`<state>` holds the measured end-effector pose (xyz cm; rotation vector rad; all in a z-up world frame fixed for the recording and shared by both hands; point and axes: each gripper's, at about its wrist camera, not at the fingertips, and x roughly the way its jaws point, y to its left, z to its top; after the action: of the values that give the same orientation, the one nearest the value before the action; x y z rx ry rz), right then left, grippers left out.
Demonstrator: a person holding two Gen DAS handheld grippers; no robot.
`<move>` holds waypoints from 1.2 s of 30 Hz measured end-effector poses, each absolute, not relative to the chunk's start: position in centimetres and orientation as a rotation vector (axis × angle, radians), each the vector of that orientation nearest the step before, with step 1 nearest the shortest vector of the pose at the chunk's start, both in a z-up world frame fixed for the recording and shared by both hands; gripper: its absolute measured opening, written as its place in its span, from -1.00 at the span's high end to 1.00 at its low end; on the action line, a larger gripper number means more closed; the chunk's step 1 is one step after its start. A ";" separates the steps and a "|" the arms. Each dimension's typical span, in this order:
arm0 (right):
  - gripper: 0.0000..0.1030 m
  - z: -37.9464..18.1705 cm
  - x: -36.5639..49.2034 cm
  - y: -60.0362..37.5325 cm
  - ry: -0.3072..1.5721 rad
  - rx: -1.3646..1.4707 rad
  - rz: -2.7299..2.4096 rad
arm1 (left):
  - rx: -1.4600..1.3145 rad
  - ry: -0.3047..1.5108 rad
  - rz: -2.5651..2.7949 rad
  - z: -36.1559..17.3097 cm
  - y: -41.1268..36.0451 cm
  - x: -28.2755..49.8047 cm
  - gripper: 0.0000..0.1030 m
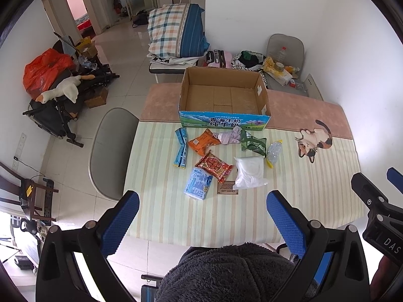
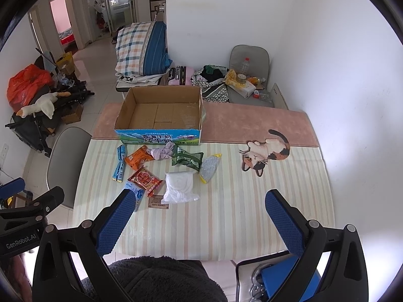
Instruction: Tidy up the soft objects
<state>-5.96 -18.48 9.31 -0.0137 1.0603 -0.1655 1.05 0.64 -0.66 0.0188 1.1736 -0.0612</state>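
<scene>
An empty cardboard box (image 1: 224, 95) (image 2: 161, 110) stands at the far side of the table. In front of it lie several soft packets: a blue strip pack (image 1: 181, 148), an orange pouch (image 1: 203, 142), a lilac cloth (image 1: 230, 136), a green pouch (image 1: 252, 143), a clear beaded bag (image 1: 274, 152), a red snack pack (image 1: 214, 166), a white bag (image 1: 249, 172) and a light-blue tissue pack (image 1: 197, 183). My left gripper (image 1: 202, 207) hovers open above the near table edge. My right gripper (image 2: 200, 205) is open too, holding nothing.
A small brown card (image 1: 228, 191) lies by the white bag. A cat picture (image 2: 267, 152) marks the striped tablecloth (image 2: 226, 214). A grey chair (image 1: 110, 151) stands left of the table. A person's dark fleece sleeve (image 1: 226, 274) fills the bottom. Clutter and bedding lie beyond.
</scene>
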 end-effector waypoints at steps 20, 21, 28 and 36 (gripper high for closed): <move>-1.00 8.5 -5.5 -19.2 1.088 -0.006 -0.187 | 0.020 1.203 -0.072 -1.8 0.2 1.1 -1.00; -1.00 8.4 -5.6 -19.3 1.090 -0.004 -0.188 | 0.020 1.204 -0.073 -1.9 0.1 1.0 -1.00; -1.00 8.2 -5.8 -19.8 1.092 0.001 -0.198 | 0.022 1.207 -0.074 -1.9 -0.2 1.0 -1.00; -1.00 8.2 -5.9 -20.0 1.088 0.002 -0.194 | 0.023 1.206 -0.066 -1.9 -0.3 0.8 -1.00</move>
<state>-5.89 -20.00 8.15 0.0023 1.0883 -0.1938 0.82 -0.32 -1.90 0.0233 1.2061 -0.0657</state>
